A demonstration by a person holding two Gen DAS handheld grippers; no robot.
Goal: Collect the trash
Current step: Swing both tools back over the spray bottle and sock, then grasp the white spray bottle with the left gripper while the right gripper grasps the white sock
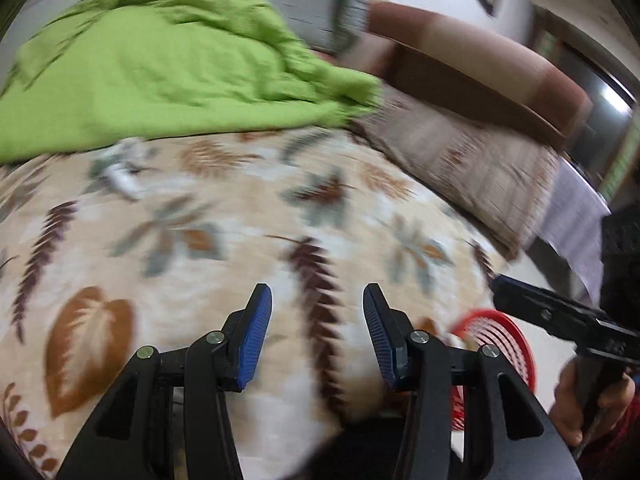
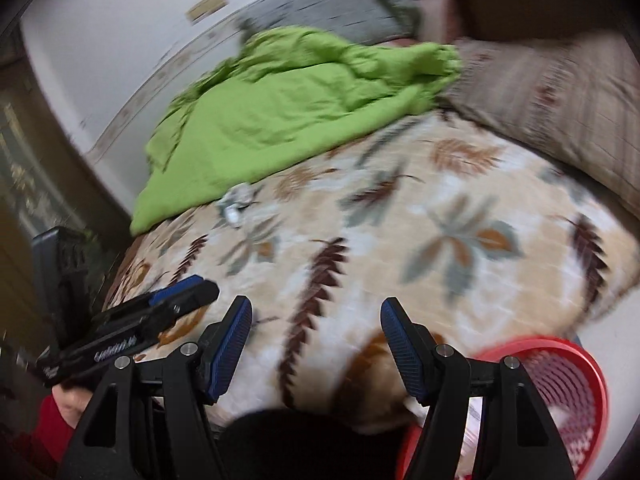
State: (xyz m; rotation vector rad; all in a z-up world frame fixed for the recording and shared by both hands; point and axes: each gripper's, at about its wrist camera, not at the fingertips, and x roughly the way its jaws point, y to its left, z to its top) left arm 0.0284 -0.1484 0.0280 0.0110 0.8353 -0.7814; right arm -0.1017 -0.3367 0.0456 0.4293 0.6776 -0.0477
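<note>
A crumpled white-grey piece of trash (image 1: 122,170) lies on the leaf-patterned bedspread (image 1: 248,216) just below the green blanket; it also shows in the right wrist view (image 2: 237,204). A red slatted trash basket (image 1: 500,344) stands beside the bed at the lower right, also in the right wrist view (image 2: 560,392). My left gripper (image 1: 318,332) is open and empty above the bed's near edge. My right gripper (image 2: 316,344) is open and empty above the bed, left of the basket. Each gripper appears in the other's view, the right gripper (image 1: 560,316) and the left gripper (image 2: 160,312).
A green blanket (image 1: 160,68) is bunched at the far left of the bed. A beige patterned pillow (image 1: 472,168) and a grey pillow (image 1: 304,4) lie by the brown headboard (image 1: 480,64). A wall runs along the bed's far side (image 2: 100,60).
</note>
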